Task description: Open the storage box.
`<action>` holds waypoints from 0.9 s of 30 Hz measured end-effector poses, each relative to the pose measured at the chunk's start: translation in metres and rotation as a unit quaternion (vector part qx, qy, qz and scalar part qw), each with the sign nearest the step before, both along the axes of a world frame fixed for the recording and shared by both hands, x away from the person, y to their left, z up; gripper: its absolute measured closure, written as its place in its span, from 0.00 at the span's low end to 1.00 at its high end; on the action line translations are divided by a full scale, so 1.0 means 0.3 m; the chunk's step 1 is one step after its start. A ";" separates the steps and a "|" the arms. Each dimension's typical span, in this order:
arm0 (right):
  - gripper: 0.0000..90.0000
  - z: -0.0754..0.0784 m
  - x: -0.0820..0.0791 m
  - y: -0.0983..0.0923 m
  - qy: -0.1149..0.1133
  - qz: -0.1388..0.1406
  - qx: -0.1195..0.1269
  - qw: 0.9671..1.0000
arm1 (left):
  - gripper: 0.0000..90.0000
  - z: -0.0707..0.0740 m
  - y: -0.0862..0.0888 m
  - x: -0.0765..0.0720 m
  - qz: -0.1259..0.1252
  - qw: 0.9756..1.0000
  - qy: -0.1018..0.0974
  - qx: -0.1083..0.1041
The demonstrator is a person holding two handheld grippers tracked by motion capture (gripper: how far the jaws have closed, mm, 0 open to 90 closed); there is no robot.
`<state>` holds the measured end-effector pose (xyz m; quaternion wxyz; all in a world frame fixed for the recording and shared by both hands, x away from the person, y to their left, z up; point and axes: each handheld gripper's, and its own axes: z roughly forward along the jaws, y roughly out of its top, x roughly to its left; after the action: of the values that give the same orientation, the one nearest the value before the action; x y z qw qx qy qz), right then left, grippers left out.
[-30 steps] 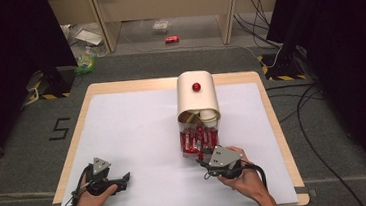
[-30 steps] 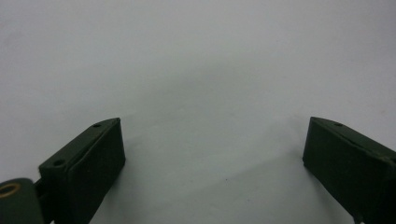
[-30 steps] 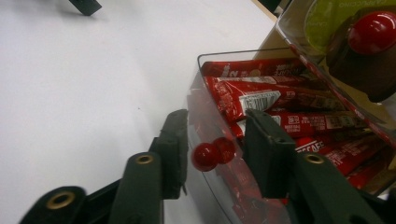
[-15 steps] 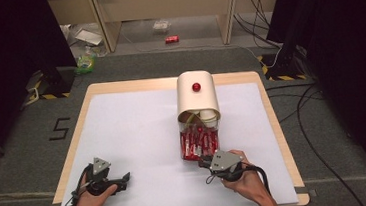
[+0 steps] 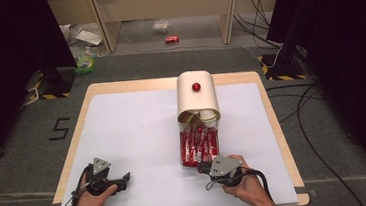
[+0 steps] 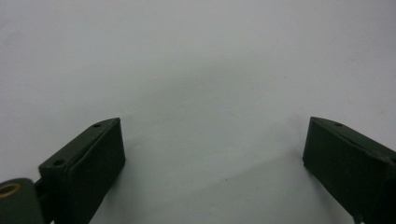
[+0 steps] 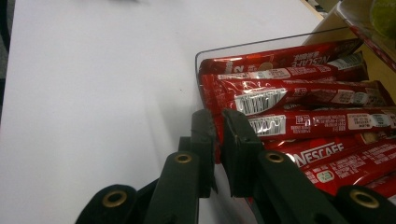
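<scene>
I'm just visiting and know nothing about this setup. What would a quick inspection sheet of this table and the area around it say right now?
Surface: white table top with a wooden edge, bare around the things.
Job's things: clear tray of red Nescafe sachets, pulled out from a beige domed dispenser with a red knob.
Clutter: nothing seen on the table.
Grippers: left gripper open over bare table; right gripper jaws nearly together at the tray's near rim.
Cables: one trails from each gripper; more lie on the floor at right.
Surroundings: red can and litter on the floor, black curtains.
</scene>
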<state>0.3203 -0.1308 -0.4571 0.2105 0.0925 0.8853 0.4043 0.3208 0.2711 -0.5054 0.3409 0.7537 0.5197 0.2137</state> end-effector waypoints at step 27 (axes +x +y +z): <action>0.64 0.043 -0.062 -0.028 0.071 -0.057 0.085 0.992 | 0.05 0.000 -0.001 0.000 0.000 1.000 0.000 0.000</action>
<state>0.3016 -0.1391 -0.4441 0.1613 0.1890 0.8534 0.4582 0.3208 0.2709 -0.5054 0.3409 0.7534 0.5199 0.2141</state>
